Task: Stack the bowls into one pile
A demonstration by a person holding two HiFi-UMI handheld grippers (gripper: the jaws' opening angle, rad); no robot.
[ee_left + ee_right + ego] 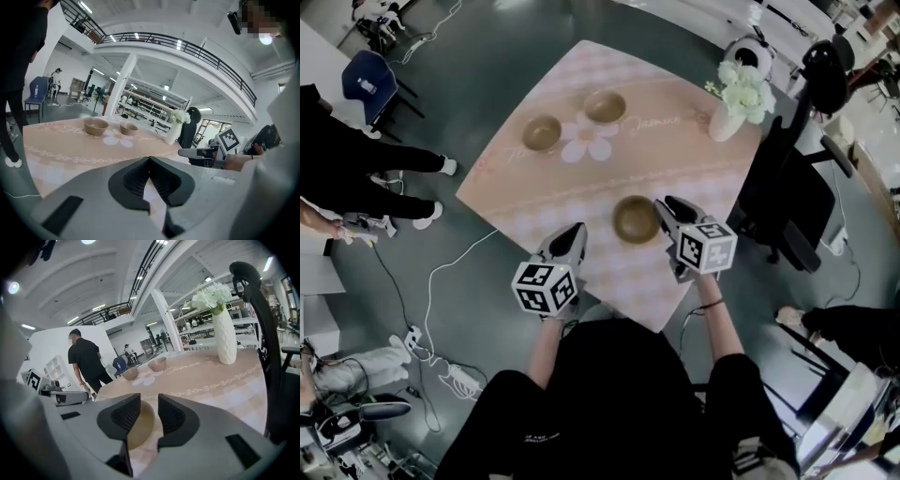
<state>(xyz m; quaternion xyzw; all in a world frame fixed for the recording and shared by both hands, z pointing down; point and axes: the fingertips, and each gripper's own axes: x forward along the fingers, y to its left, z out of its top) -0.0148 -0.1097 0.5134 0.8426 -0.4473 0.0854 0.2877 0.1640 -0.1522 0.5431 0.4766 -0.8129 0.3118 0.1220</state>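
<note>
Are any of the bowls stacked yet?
No, the near bowl, the left bowl and the far bowl each sit apart on the table.

- Pink checked tablecloth [525,202] with white daisy print [588,141], centre frame.
- Brown bowls [636,218].
- White vase [725,122] and white flowers [745,89], upper right.
- Black-and-white marker cubes [546,286], lower centre.

So the near bowl [636,219] sits on the surface [534,197] by the front edge. Far-left bowl [542,132] is at its 10 o'clock, far-right bowl [605,106] around 12, vase [727,120] at 2.
</note>
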